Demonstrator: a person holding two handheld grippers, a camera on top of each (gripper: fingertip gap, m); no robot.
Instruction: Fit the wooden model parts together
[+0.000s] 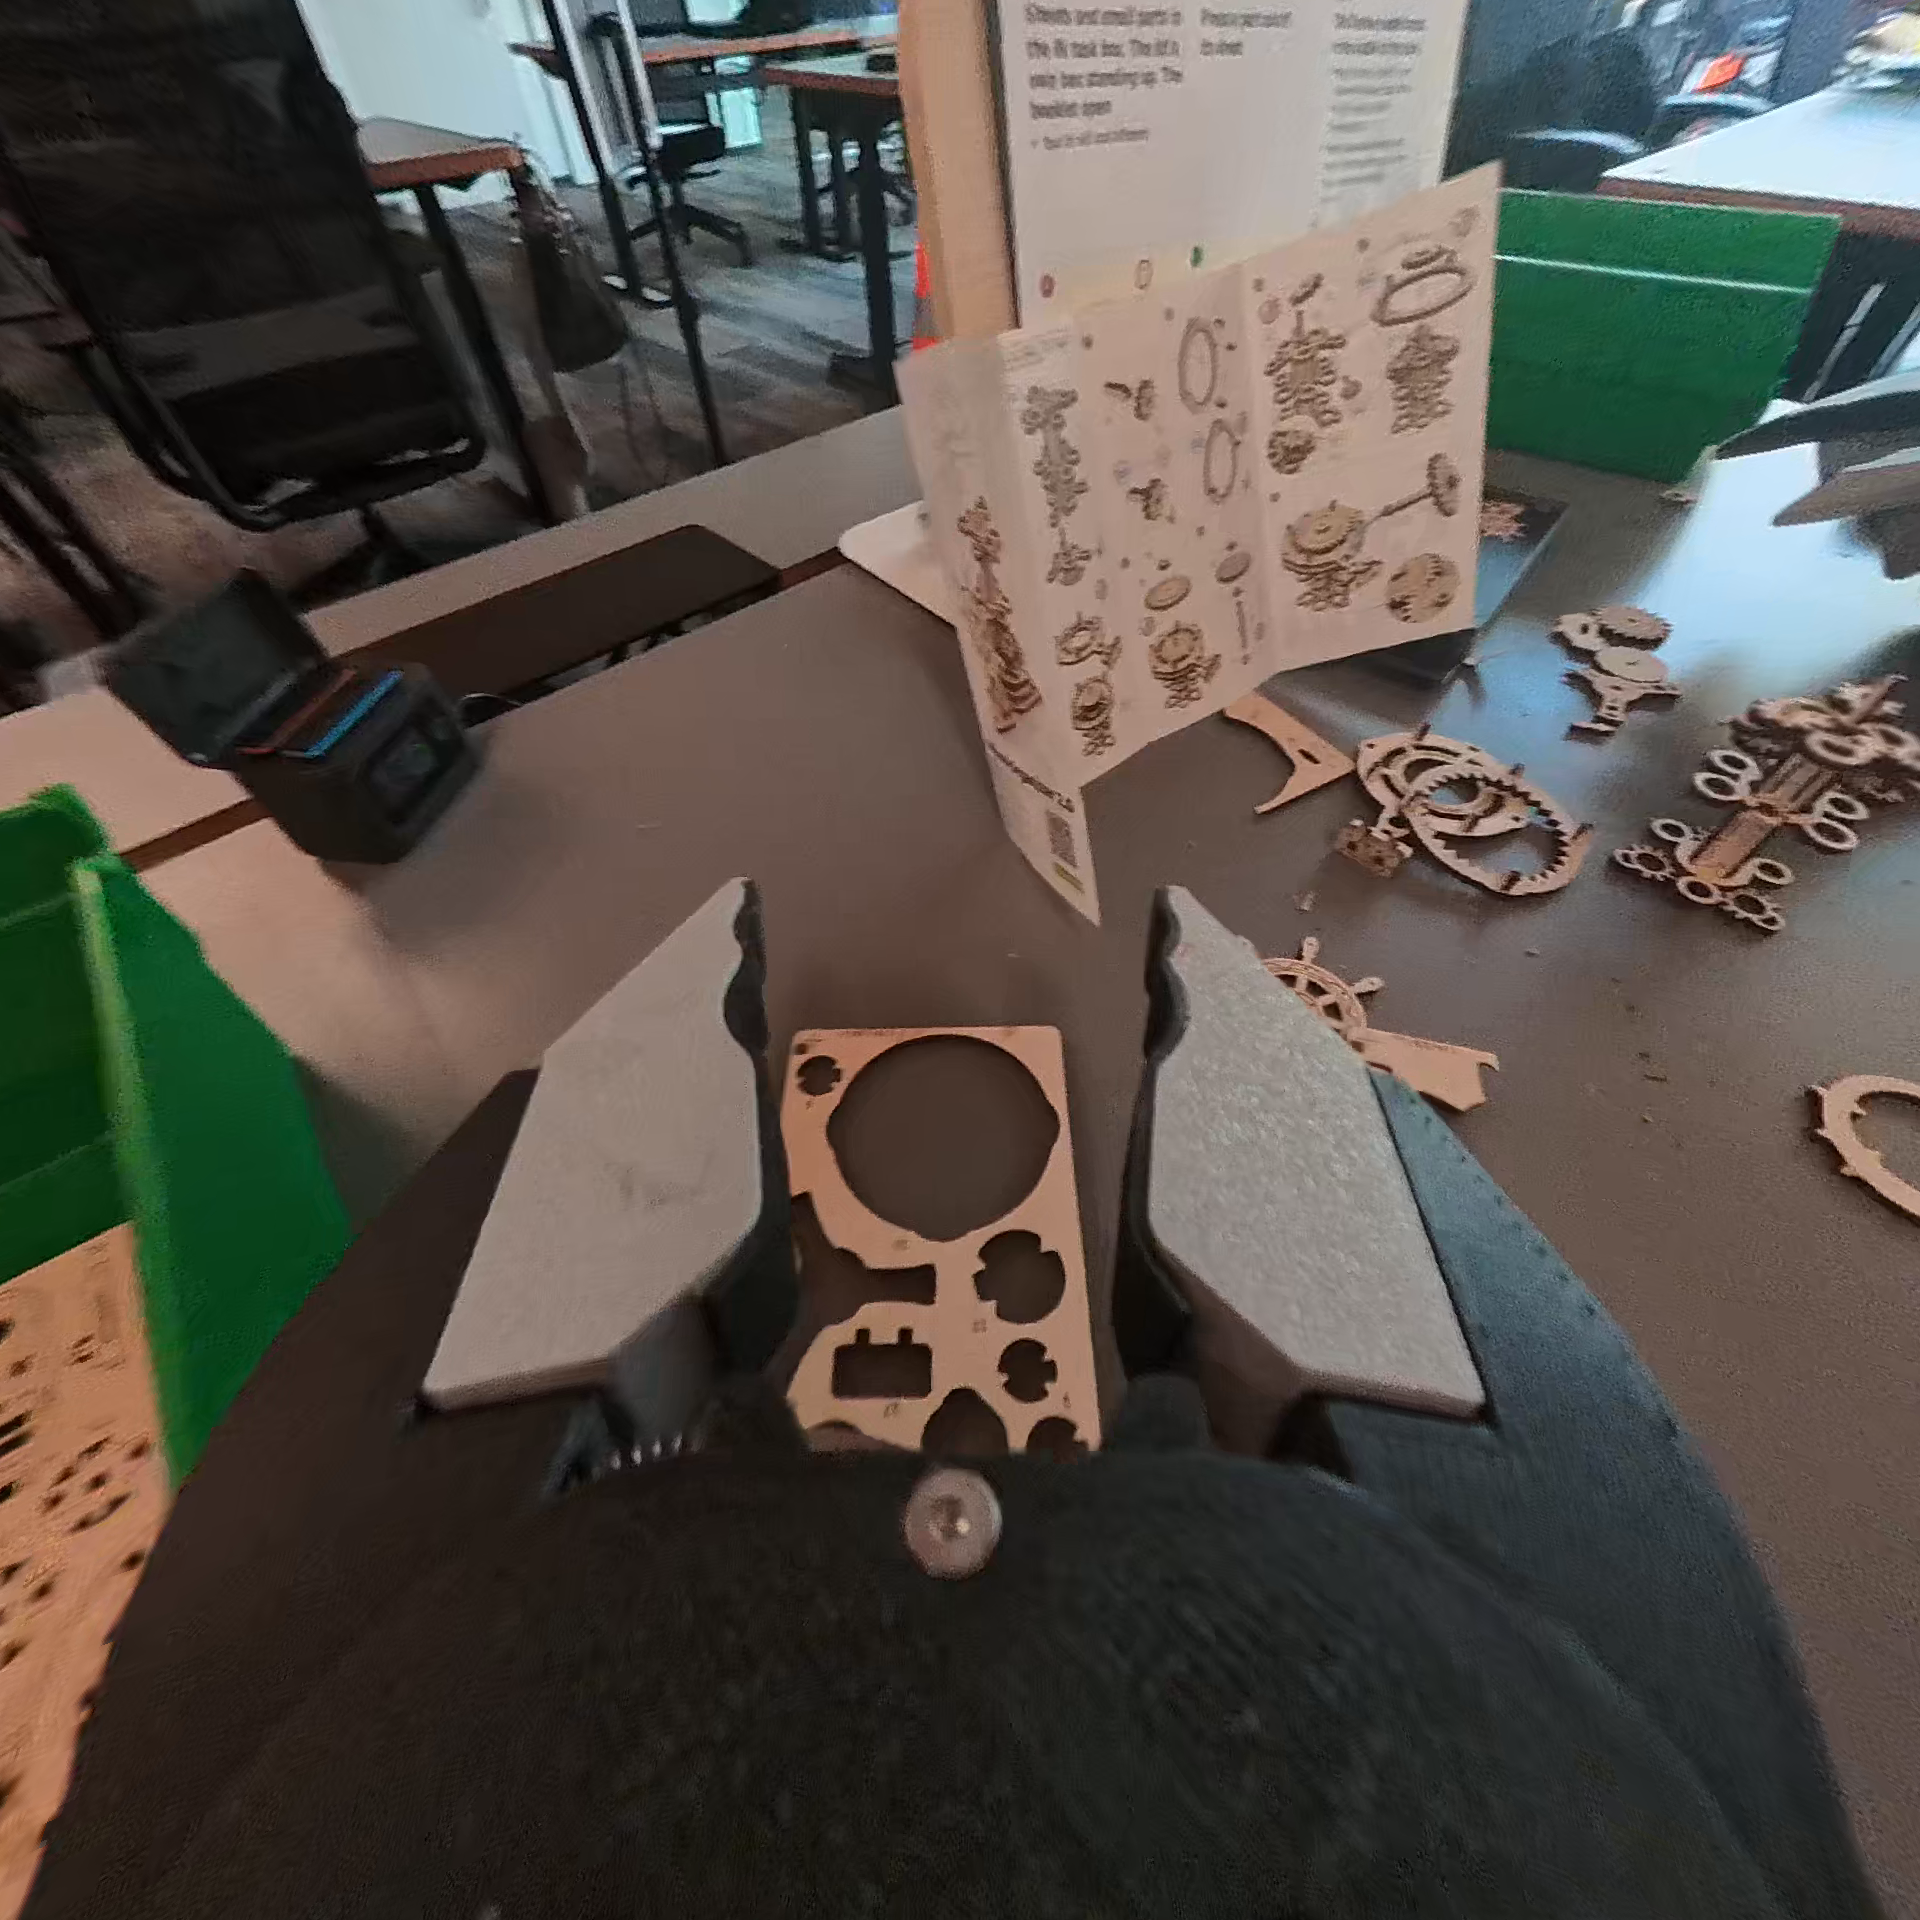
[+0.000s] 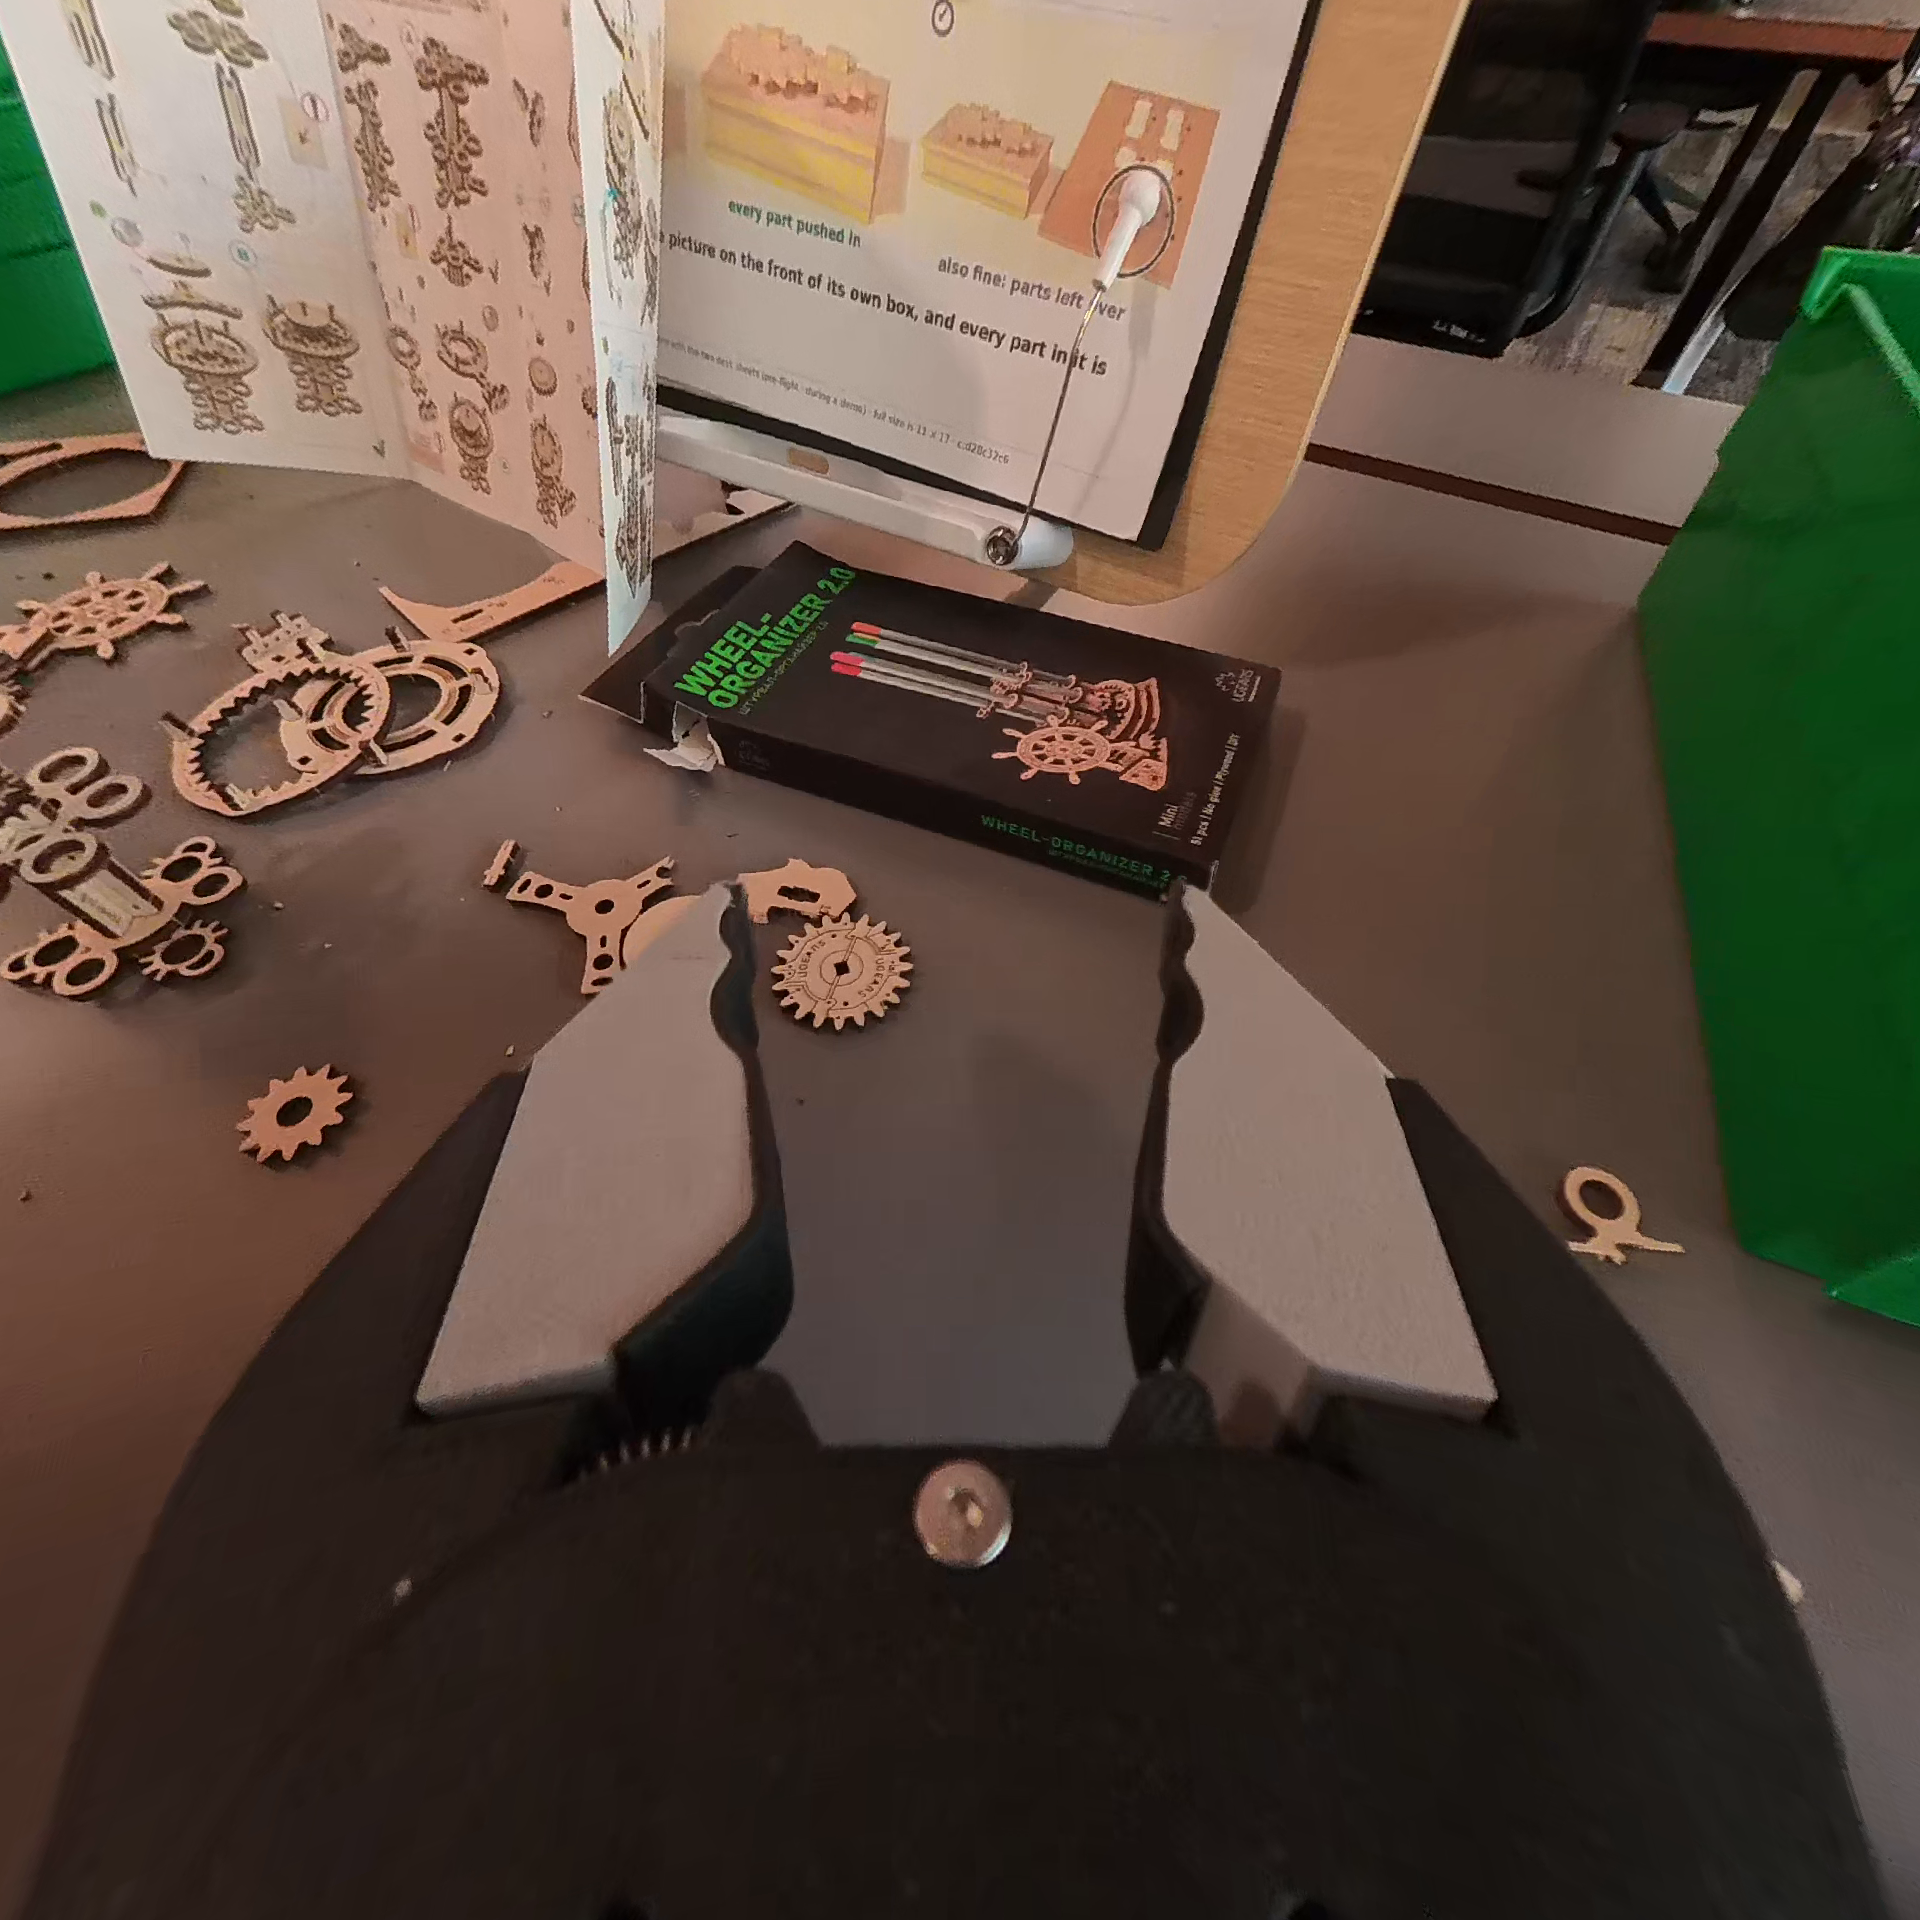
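Observation:
My left gripper (image 1: 956, 899) is open. A punched-out wooden sheet (image 1: 940, 1236) with round and gear-shaped holes lies flat between its fingers, close to the left pad; I cannot tell if it touches. My right gripper (image 2: 954, 902) is open and empty above the grey table. A toothed wooden gear (image 2: 842, 971) lies just ahead of its left fingertip, next to a three-armed piece (image 2: 603, 914). A ring-gear assembly (image 2: 332, 727) and a partly built model (image 2: 94, 883) lie to the left. They also show in the left wrist view: the ring-gear assembly (image 1: 1465, 810) and the model (image 1: 1787, 800).
A folded instruction booklet (image 1: 1195, 520) stands on the table, with a black kit box (image 2: 935, 727) beside it. A green bin (image 1: 156, 1143) holding wooden sheets is at the left, another green bin (image 2: 1787, 831) at the right. A small gear (image 2: 294, 1114), a ship's wheel (image 2: 104, 613) and a loop piece (image 2: 1610, 1210) lie loose. The three-armed piece (image 2: 603, 914) lies some 9 cm from my right tips, 40 cm from my left tips. It turns up in the left wrist view (image 1: 1619, 690) as well.

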